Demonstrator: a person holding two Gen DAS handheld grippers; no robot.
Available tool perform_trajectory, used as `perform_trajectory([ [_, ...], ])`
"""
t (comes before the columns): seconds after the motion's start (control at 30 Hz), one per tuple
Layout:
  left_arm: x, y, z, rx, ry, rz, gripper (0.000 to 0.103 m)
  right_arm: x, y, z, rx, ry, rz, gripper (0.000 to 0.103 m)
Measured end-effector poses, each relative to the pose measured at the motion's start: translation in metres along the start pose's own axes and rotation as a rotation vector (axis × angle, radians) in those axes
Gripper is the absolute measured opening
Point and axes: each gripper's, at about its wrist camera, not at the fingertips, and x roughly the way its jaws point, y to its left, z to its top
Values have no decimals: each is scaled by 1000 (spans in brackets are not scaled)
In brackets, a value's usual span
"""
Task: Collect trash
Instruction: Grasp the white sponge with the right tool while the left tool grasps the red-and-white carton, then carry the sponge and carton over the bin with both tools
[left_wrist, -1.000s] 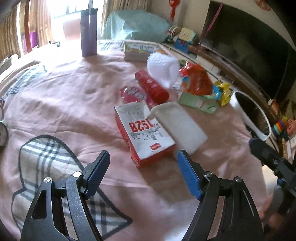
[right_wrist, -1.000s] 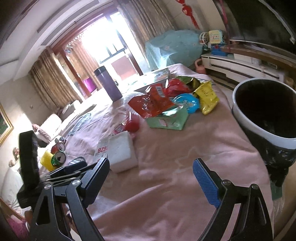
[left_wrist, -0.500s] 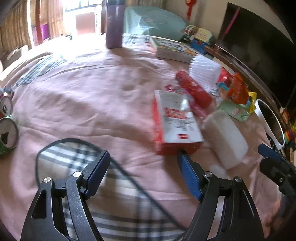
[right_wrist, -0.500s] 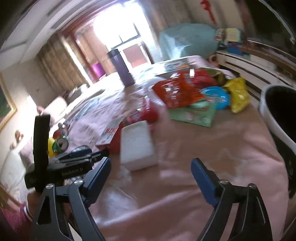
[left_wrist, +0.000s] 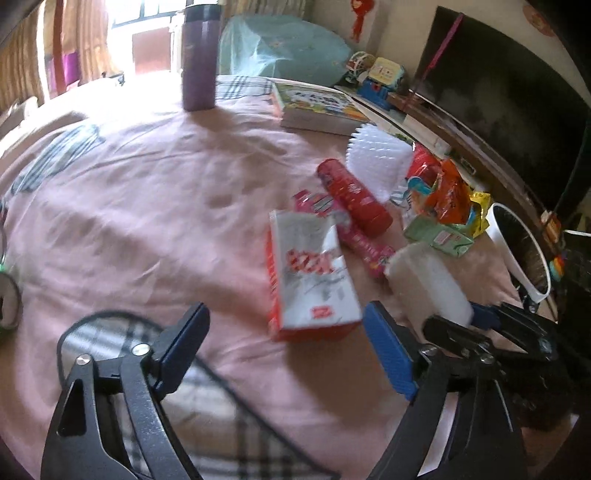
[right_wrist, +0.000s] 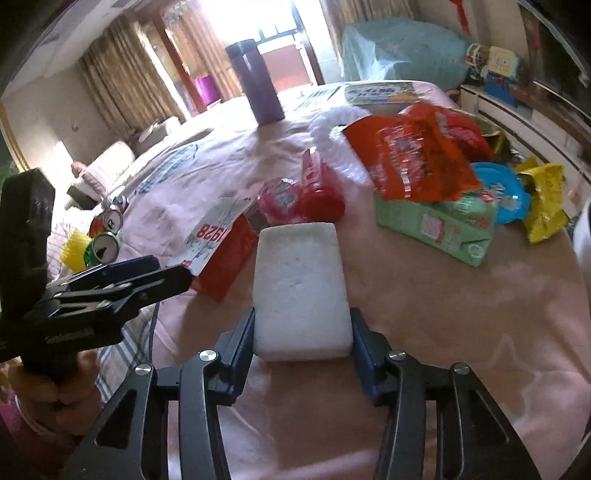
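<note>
pink bedspread (right_wrist: 461, 295); foam block (right_wrist: 301, 291) newly straddled

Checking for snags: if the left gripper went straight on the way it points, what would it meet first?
Probably the pink bedspread: the left gripper, jaws opening with nothing between them, points down at bare cloth. The red-and-white carton lies just right of that line.

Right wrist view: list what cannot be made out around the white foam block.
- Right gripper on the white foam block: jaws closing around it; pad contact is hidden by the block's edges.
- Trash bin: cut off by the right edge; the left wrist view shows its rim, contents too dark.
- Red-and-white box: partly behind the block, print blurred.
</note>
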Motion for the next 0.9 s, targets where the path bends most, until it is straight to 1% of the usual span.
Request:
perform_trajectory([
  [0.13,21,-15,7,56,17,70,87,-14,-15,-4,57,-33,-27,48],
  [0.17,25,-17,6,65,20,75,75,-20,-22,-6,77,-42,-32,48],
  [0.2,27,-17,5,68,29,75,53,-26,-28,-9,99,-54,-36,48],
  [0.23,31,-18,4,67,46,72,51,-30,-32,-10,111,-61,-40,48],
  [0.3,26,-21,1,71,28,67,51,-41,-42,-15,142,-82,-52,48],
  [0.4,13,-33,-6,91,12,6,50,-58,-58,-23,188,-115,-71,48],
  [0.57,-8,-72,-14,158,-12,-94,50,-78,-76,-32,246,-153,-93,48],
  [0.8,-13,-130,-13,240,-17,-184,50,-113,-99,-44,307,-215,-149,48],
  [0.9,-15,-151,-9,276,-25,-210,50,-126,-112,-47,331,-236,-172,48],
])
